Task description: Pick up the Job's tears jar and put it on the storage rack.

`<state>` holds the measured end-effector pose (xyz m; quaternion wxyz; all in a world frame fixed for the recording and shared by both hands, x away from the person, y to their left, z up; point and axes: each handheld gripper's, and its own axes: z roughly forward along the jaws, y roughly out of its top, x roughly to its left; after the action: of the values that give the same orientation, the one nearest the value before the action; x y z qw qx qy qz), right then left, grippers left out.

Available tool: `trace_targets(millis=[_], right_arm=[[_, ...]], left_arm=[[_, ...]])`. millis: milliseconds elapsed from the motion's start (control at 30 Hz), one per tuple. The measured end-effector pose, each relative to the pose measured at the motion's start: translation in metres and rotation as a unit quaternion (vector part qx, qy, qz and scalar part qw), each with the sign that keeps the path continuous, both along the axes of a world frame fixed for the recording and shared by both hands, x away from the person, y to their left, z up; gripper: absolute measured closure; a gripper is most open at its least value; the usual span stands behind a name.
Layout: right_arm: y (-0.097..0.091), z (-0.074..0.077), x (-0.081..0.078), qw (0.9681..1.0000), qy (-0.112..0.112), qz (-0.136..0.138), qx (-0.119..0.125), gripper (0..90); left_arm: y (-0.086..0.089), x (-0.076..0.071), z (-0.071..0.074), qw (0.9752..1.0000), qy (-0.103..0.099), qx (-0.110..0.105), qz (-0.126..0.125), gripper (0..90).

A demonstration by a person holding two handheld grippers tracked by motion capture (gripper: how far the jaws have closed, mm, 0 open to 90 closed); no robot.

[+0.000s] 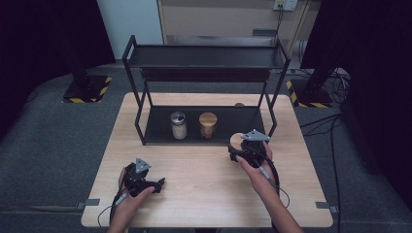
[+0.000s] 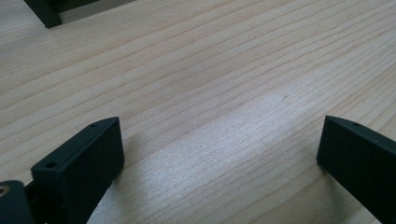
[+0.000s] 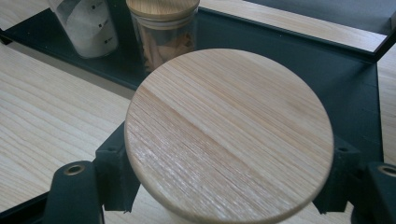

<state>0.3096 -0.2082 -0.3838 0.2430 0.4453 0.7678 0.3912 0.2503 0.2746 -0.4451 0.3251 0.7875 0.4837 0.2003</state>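
Gripping a wood-lidded jar point(image 3: 229, 130) at lower centre of its view, the right gripper point(image 1: 241, 147) has its jaws closed on the sides just under the lid. Probably glass: rigid, smooth, breakable, so hold below the lid. At lower left, the left gripper point(image 1: 145, 183) hangs wide open, empty, over the counter point(image 1: 204, 189).

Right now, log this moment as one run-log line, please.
left gripper: open, over bare table | right gripper: shut on wooden-lidded jar, at rack front | rack lower shelf: shaker jar, bamboo-lid jar
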Motion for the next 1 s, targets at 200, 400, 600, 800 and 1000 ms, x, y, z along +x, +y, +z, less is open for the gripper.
trace_targets(millis=[200, 400, 600, 800, 1000], right_arm=[[0.003, 0.001, 0.005, 1.0000, -0.001, -0.001, 0.000, 26.0], [0.005, 0.003, 0.011, 1.0000, -0.003, -0.003, -0.004, 26.0], [0.006, 0.003, 0.017, 1.0000, -0.005, -0.007, -0.002, 26.0], [0.008, 0.004, 0.022, 1.0000, -0.005, -0.008, -0.002, 26.0], [0.009, 0.005, 0.026, 0.9999, -0.005, -0.010, -0.003, 26.0]], left_arm=[[0.000, 0.000, 0.000, 1.0000, 0.000, 0.000, 0.000, 0.0], [0.000, 0.000, 0.000, 1.0000, 0.000, 0.000, 0.000, 0.0], [0.000, 0.000, 0.000, 1.0000, 0.000, 0.000, 0.000, 0.0], [0.000, 0.000, 0.000, 1.0000, 0.000, 0.000, 0.000, 0.0], [0.000, 0.000, 0.000, 1.0000, 0.000, 0.000, 0.000, 0.0]])
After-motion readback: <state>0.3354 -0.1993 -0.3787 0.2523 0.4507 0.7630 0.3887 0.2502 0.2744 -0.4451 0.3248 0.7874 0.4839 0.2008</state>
